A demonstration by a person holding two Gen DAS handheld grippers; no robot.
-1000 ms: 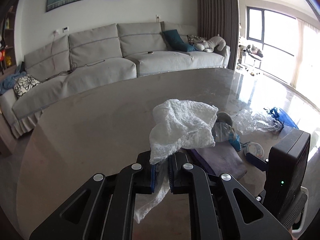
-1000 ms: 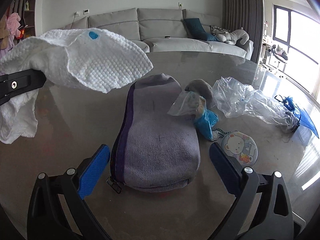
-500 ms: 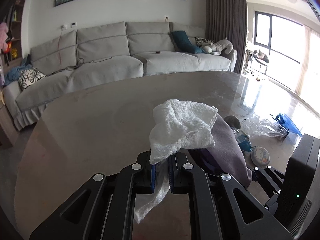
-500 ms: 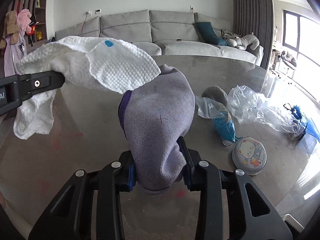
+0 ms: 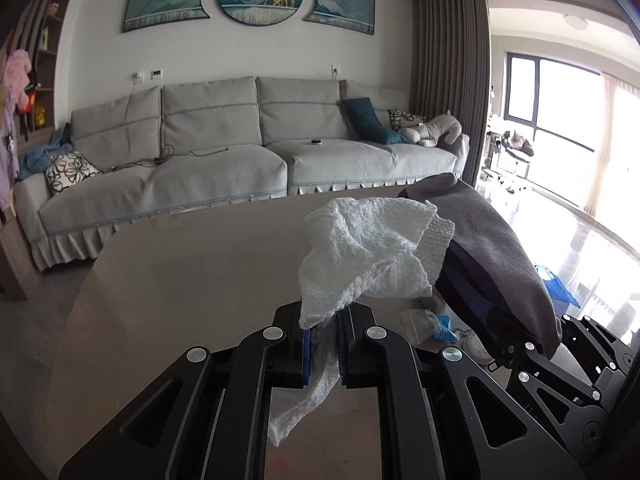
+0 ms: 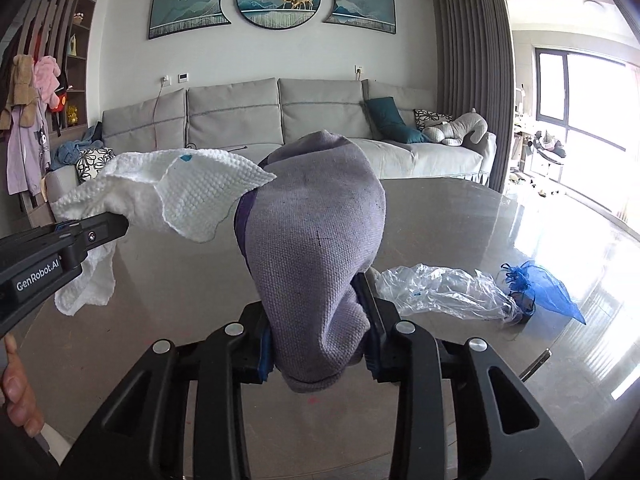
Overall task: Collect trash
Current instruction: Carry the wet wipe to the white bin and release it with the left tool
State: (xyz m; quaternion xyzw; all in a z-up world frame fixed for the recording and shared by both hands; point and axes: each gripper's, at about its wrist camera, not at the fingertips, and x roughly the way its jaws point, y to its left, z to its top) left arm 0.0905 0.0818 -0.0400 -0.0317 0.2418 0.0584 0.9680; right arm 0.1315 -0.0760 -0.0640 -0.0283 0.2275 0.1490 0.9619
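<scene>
My left gripper (image 5: pixel 323 350) is shut on a crumpled white paper towel (image 5: pixel 368 256), which hangs above the grey table (image 5: pixel 180 280). In the right wrist view the same towel (image 6: pixel 176 196) shows at the left, held by the left gripper (image 6: pixel 100 228). My right gripper (image 6: pixel 318 354) is shut on a grey-purple fabric pouch (image 6: pixel 316 232), lifted off the table and standing upright between the pads. From the left wrist view the pouch (image 5: pixel 492 232) is just right of the towel, touching it. A clear plastic bag (image 6: pixel 444 290) and a blue mesh bag (image 6: pixel 540 286) lie on the table at the right.
A grey sofa (image 5: pixel 240 160) stands beyond the table's far edge. A small clear packet with blue contents (image 5: pixel 432 322) and a round tin lie on the table under the pouch. A person's fingers (image 6: pixel 16 396) show at the lower left of the right wrist view.
My right gripper closed on the pouch and raised it off the table until it stands upright. The left gripper rose too, still holding the towel.
</scene>
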